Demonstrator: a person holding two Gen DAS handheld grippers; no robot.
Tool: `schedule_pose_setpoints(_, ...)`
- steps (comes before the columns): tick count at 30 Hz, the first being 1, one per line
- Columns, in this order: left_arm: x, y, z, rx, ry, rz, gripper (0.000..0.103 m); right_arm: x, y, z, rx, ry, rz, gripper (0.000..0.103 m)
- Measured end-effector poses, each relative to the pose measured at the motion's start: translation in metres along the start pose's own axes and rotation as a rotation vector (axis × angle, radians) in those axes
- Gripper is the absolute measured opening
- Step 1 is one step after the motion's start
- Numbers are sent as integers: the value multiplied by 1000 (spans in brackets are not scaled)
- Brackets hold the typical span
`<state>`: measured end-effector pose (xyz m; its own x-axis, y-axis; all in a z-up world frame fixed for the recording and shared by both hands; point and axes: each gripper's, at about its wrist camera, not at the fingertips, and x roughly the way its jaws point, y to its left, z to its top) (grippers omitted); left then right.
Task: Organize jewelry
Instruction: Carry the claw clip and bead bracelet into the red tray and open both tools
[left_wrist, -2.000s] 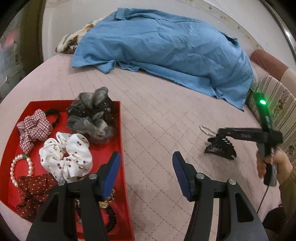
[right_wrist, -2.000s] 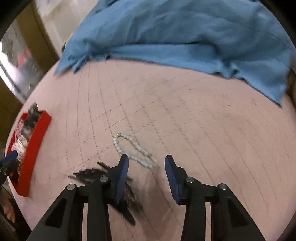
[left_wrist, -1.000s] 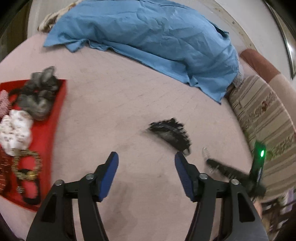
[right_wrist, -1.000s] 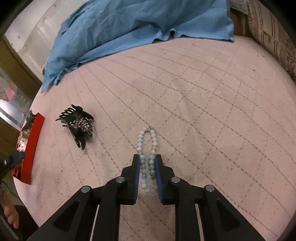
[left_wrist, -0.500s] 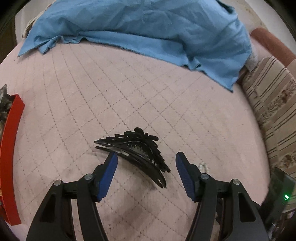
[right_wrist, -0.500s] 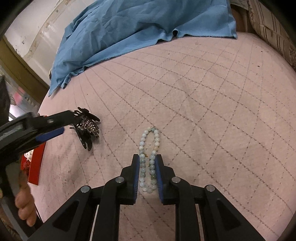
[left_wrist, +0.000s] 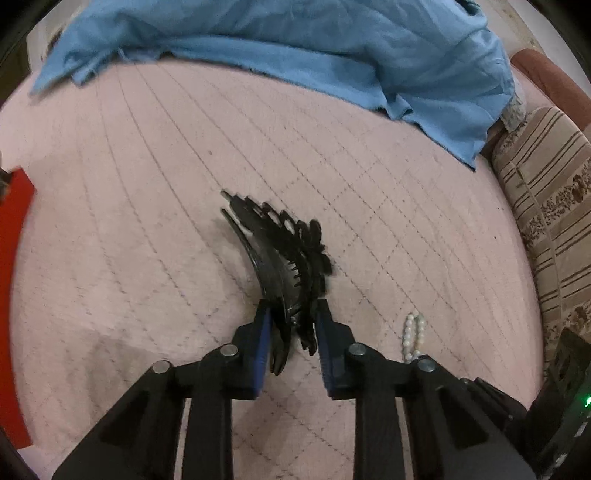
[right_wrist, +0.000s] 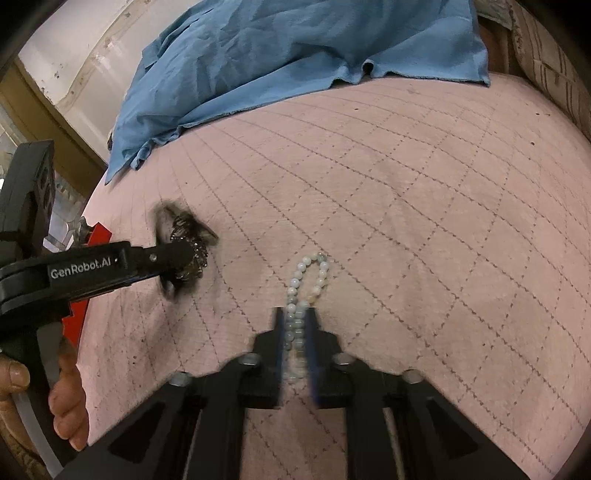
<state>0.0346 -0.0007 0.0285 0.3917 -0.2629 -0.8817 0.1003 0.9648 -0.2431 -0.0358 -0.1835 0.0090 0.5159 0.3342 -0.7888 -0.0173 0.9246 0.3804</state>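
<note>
Black hair claw (left_wrist: 280, 254), mid-quilt (left_wrist: 147, 184): clenched at its near end by left gripper (left_wrist: 290, 325), likely for carrying to the red tray (left_wrist: 13, 295) at the left edge. Pale bead bracelet (right_wrist: 306, 284), just beside: pinched flat in right gripper (right_wrist: 297, 332), loop protruding.

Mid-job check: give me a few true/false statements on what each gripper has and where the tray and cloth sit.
1. The left gripper is closed on the black hair claw. True.
2. The right gripper is open and holds nothing. False: it is shut on the bead bracelet.
3. The bracelet lies in the red tray. False: it is on the pink quilt, apart from the tray.
4. A blue cloth lies at the quilt's far side. True.
5. The claw is white. False: it is black.
</note>
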Motion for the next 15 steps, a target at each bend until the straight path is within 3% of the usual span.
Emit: schedule_pose_setpoints(15,-87,12,-37,107,-148,-63,21,-29,-5,2,123,-117,225,7)
